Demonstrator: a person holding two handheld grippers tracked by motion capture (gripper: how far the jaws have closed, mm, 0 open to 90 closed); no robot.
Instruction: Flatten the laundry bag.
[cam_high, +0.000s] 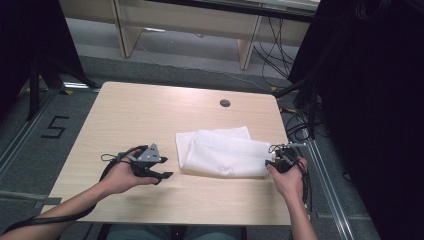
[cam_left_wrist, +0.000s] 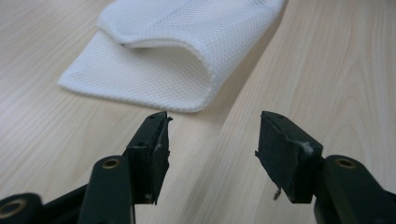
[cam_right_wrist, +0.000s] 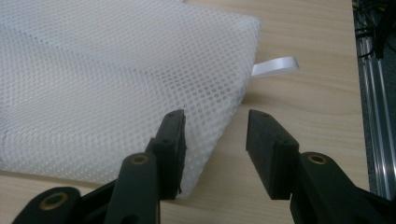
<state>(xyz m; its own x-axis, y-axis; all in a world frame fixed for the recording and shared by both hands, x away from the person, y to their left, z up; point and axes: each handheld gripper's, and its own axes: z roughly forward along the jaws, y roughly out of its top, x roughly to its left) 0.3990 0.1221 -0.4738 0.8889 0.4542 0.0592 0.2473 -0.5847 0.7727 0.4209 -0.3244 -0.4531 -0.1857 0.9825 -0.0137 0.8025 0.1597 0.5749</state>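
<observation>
High view: folded white mesh bag (cam_high: 223, 152)

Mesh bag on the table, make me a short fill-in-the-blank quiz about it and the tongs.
1. The mesh bag is coloured ____.
2. The jaws of the left tongs stand ____.
3. The ribbon tab sticks out of the bag beside the ____ tongs.

Missing words: white; open; right

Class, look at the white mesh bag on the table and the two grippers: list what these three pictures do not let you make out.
- Inside of the mesh bag: hidden by its folded layers, every view.
- Right gripper fingers: too small in the high view, partly behind the hand.
- The bag's far end: cut off by the top edge, left gripper view.
- What the white ribbon tab joins to: hidden behind the bag's corner, right gripper view.
</observation>
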